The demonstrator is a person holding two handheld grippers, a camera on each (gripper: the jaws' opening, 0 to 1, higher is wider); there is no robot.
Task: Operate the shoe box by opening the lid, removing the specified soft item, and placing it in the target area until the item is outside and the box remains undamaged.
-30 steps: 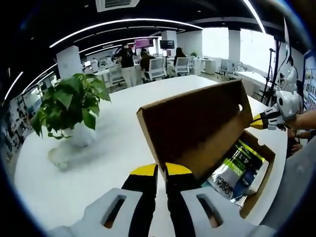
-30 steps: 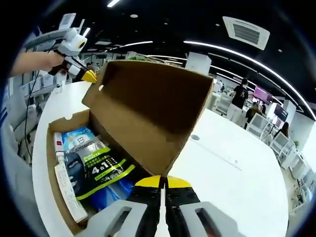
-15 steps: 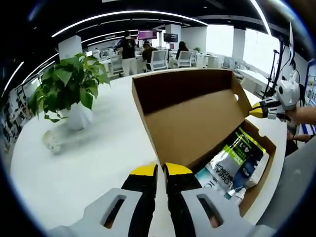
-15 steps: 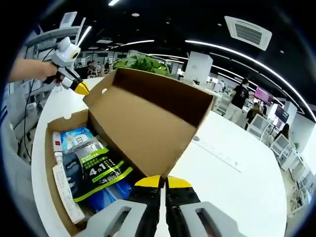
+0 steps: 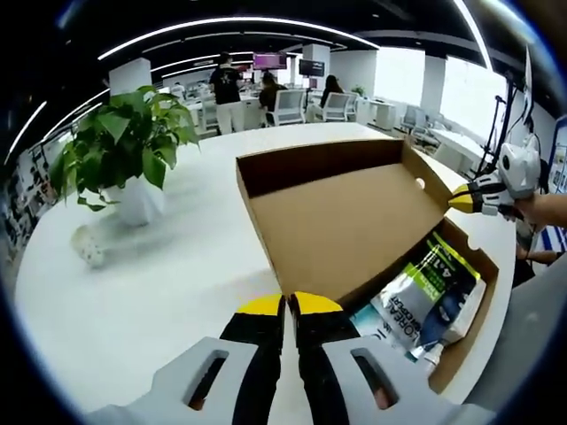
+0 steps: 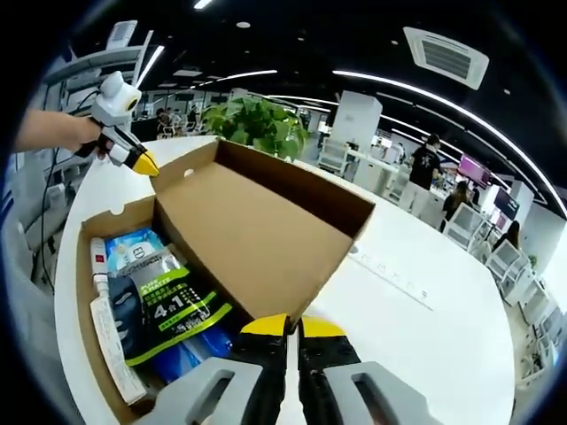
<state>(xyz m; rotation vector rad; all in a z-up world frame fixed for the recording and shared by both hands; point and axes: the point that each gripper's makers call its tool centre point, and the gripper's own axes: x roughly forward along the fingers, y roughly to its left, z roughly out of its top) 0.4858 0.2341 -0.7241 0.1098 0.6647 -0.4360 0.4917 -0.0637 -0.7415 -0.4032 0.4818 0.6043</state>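
The brown shoe box (image 5: 485,285) lies open on the white table, its lid (image 5: 345,226) tipped well back and tilted low. My left gripper (image 5: 288,305) is shut on the lid's near corner. My right gripper (image 5: 461,202) pinches the lid's other corner. In the right gripper view, the right gripper (image 6: 288,326) is shut on the lid (image 6: 248,235) edge and the left gripper (image 6: 146,165) is at the far corner. Inside the box (image 6: 85,341) lie a green-and-black soft packet (image 6: 168,305), a blue-white pouch (image 6: 137,252) and a white tube (image 6: 97,266). The packet (image 5: 425,297) also shows beyond the lid.
A potted green plant (image 5: 124,150) in a white pot stands on the table (image 5: 159,292) behind the lid, with a small white object (image 5: 86,248) beside it. The plant (image 6: 252,119) rises over the lid's rim. The table edge runs close along the box. People and office chairs sit far behind.
The lid has swung back and down from near upright to a low tilt, with both grippers still on its corners. More of the box's contents show.
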